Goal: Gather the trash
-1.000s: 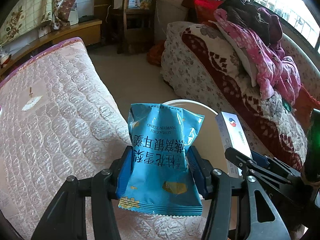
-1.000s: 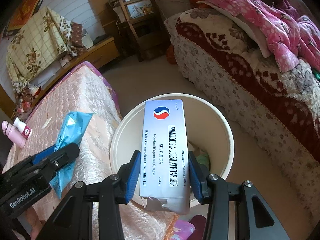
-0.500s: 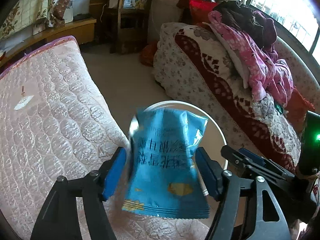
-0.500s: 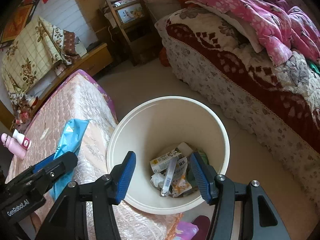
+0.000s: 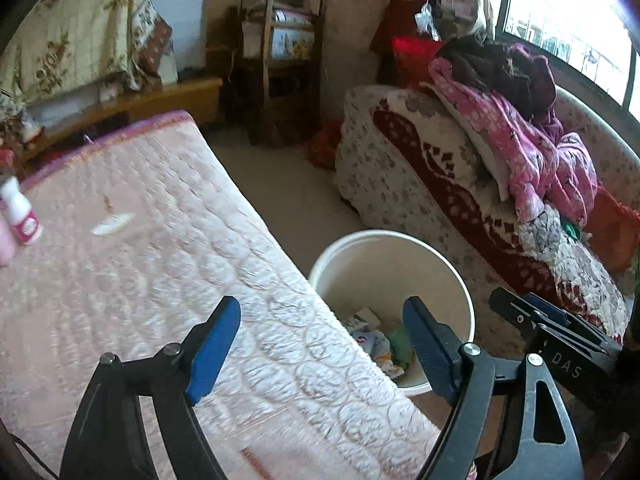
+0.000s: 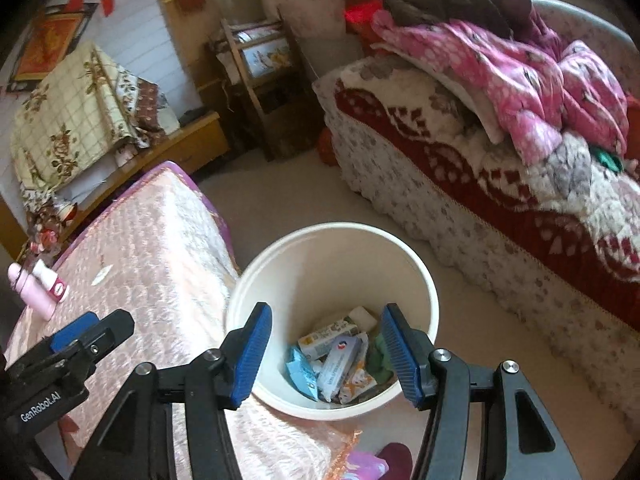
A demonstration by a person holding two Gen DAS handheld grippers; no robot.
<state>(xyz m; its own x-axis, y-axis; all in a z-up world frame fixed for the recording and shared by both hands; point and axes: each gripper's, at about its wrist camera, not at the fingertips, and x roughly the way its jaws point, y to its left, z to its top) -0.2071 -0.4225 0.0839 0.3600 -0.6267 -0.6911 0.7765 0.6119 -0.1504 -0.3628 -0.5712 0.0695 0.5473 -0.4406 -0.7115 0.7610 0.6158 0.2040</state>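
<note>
**padfoot_77:** So both your tongs are just hanging there with nothing in them? What's the setup?

**me:** Yep. My left gripper point(image 5: 320, 344) is spread wide, its jaws have just been opening and there's nothing between the blue pads. My right gripper point(image 6: 326, 350) is spread too, a bit narrower, also with nothing between the pads. I hold both tilted down over the white bin point(image 6: 428, 280) so whatever I let go of falls straight in instead of onto the floor.

**padfoot_77:** And where's the trash?

**me:** At the bottom of the bin. From the right camera I can see the blue snack bag point(image 6: 301, 372) lying against the near-left wall, the white tablet box point(image 6: 340, 364) beside it, and a few other wrappers and cartons under them. In the left camera the bin point(image 5: 460, 280) is half hidden behind the mattress edge, so only a corner of the pile shows.

**padfoot_77:** Why's the bin jammed up against the bed?

**me:** My guess: it stands just beside the pink quilted mattress point(image 6: 160, 248) so stuff goes from bed to bin with a short reach. There are two little pink bottles point(image 6: 40, 288) at the far edge of it. Can't tell whether those count as trash.
</note>
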